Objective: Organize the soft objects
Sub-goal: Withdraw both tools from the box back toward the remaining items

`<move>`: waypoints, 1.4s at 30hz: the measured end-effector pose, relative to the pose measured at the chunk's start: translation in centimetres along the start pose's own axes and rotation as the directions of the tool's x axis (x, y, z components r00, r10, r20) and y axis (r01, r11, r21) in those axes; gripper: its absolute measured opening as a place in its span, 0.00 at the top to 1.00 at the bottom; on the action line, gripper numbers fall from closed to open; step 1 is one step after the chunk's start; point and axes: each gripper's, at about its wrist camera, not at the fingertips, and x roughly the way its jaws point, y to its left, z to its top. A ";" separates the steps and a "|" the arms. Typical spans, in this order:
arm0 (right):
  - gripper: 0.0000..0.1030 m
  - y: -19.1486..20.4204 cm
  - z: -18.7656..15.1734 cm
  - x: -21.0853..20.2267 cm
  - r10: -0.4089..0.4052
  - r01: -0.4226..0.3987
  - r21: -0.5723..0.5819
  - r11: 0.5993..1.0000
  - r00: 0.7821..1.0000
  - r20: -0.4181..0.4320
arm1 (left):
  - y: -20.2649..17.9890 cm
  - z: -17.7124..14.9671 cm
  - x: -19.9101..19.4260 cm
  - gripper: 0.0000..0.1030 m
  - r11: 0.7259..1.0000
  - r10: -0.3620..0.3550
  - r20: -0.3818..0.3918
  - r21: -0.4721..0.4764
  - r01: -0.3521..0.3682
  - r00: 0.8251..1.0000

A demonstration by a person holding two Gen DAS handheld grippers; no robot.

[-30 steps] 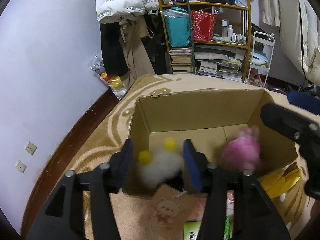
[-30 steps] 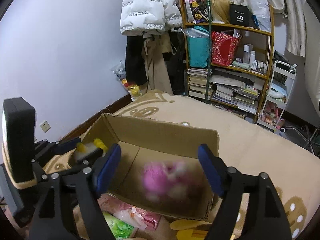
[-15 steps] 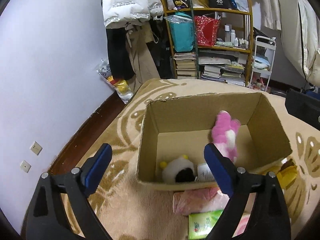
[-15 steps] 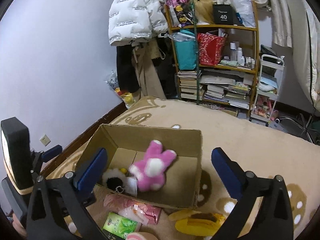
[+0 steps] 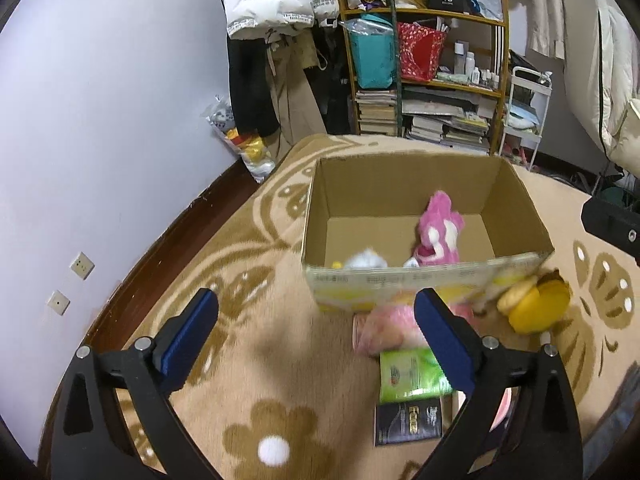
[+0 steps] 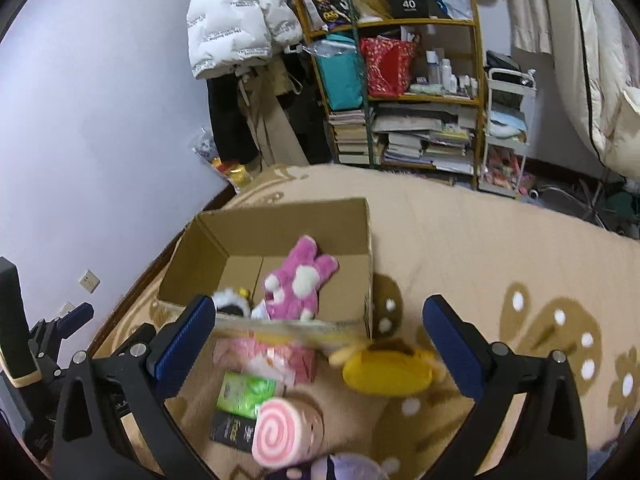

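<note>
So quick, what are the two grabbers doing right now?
Left gripper: jaws opening, nothing between them.
Right gripper: open wide, holding nothing.

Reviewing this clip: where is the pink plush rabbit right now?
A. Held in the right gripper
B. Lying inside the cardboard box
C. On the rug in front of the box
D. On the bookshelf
B: the pink rabbit lies inside the cardboard box, beside a white plush, and nothing is between the fingers of the right gripper.
</note>
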 end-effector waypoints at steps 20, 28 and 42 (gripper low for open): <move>0.00 -0.3 -5.0 -1.7 -0.022 0.047 0.147 0.988 0.986 -0.168 | -1.4 -5.3 -0.1 0.05 0.997 -0.073 -0.192 -0.003 0.074 0.979; 0.02 -0.5 -6.0 0.0 -0.038 0.076 0.159 0.984 0.972 -0.231 | -2.4 -6.4 1.5 0.05 0.995 -0.088 -0.257 0.019 0.096 0.963; 0.02 0.6 -6.8 3.5 -0.026 0.063 0.111 0.992 0.952 -0.306 | -3.5 -7.3 4.2 0.05 0.990 -0.127 -0.347 0.009 0.139 0.929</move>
